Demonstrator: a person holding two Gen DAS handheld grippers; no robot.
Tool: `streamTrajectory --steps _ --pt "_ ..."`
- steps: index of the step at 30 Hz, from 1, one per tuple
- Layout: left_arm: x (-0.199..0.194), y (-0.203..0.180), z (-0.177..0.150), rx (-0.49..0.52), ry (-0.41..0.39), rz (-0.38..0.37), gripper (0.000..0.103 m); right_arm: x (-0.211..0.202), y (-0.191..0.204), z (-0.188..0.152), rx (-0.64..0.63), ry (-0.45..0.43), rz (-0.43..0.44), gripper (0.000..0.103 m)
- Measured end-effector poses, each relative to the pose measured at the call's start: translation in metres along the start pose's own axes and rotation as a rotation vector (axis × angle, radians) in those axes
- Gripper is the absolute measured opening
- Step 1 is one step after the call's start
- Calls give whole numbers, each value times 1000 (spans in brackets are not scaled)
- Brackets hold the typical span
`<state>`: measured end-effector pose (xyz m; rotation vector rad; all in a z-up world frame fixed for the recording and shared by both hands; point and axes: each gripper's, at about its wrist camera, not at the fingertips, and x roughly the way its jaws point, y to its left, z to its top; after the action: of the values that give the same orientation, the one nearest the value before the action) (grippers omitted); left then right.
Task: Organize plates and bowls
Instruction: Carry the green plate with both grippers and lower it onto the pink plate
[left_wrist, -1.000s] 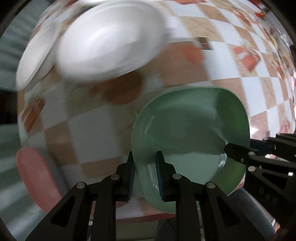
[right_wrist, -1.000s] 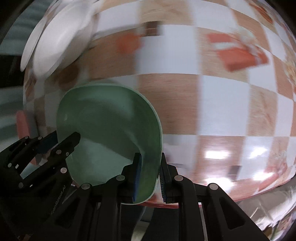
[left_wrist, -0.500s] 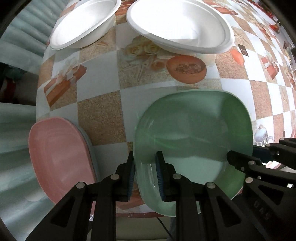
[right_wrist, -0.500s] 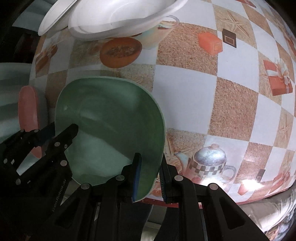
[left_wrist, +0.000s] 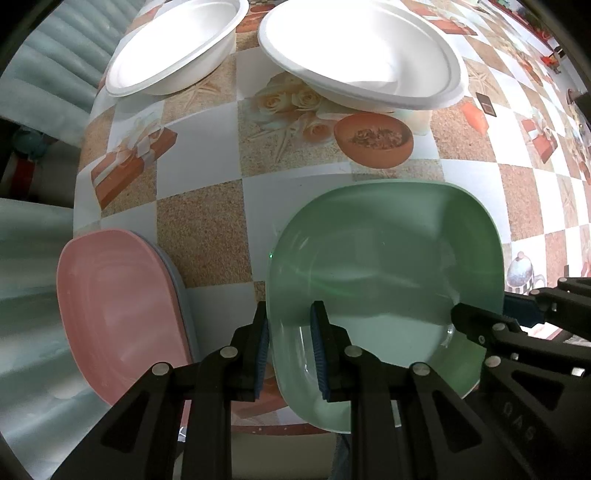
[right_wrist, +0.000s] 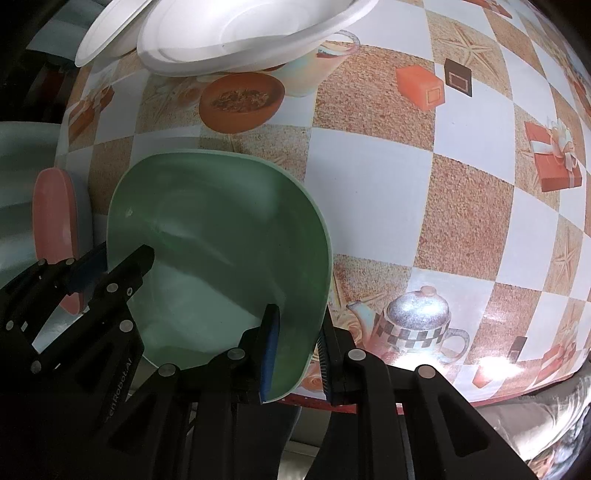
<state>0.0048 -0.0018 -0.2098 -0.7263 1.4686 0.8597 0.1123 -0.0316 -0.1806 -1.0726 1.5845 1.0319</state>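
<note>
To the left of the left gripper (left_wrist: 288, 347) lies the pink plate (left_wrist: 118, 314), stacked on a grey one at the table (left_wrist: 207, 236) edge. That gripper is clamped on the green plate's (left_wrist: 384, 273) left rim, and the right gripper (right_wrist: 295, 354) pinches the opposite rim. A second ago the view was smeared with motion; now it is sharp and the pink stack has come into view (likely the destination). Ahead sit two white foam bowls (left_wrist: 173, 48).
</note>
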Motion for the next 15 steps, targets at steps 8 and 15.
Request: streamTrajectory --steps 8,15 --pt "-3 1 -2 -7 -9 -3 23 0 -1 -1 8 0 -1 21" --pt "-6 5 -2 -8 -8 -15 23 0 -4 -1 33 13 8 21"
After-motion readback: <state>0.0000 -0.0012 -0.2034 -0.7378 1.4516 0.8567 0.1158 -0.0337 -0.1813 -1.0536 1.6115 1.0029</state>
